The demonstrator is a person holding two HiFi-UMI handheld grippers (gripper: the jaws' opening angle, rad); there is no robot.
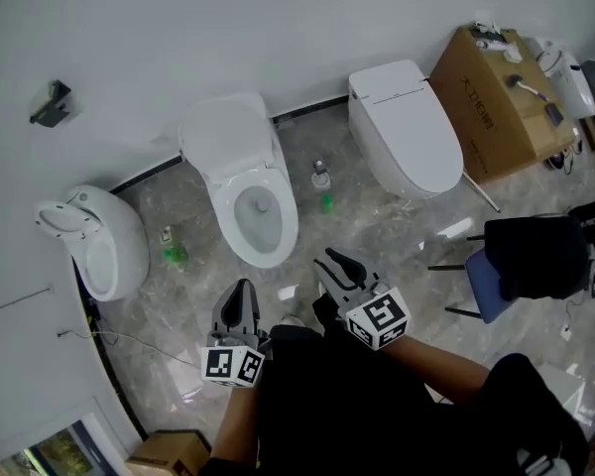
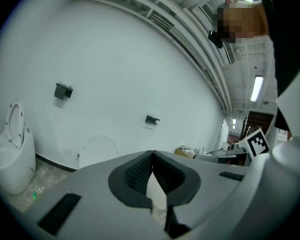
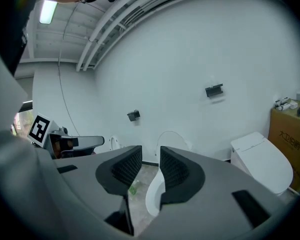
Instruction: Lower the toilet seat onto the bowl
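The white oval toilet seat [image 1: 225, 137] stands raised against the white wall [image 1: 178, 38] above its open white ceramic bowl [image 1: 289, 218], ahead of and below both grippers and well apart from them. The left gripper [image 1: 242, 291] has its jaws pressed together and empty. The right gripper [image 1: 337, 263] has its jaws slightly apart with nothing between them. A closed white toilet [image 1: 407, 132] sits beyond the right gripper.

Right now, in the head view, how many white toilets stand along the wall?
3: round white toilet at left, open white toilet in the middle, closed white toilet at right by the brown cardboard box. None looks hidden.
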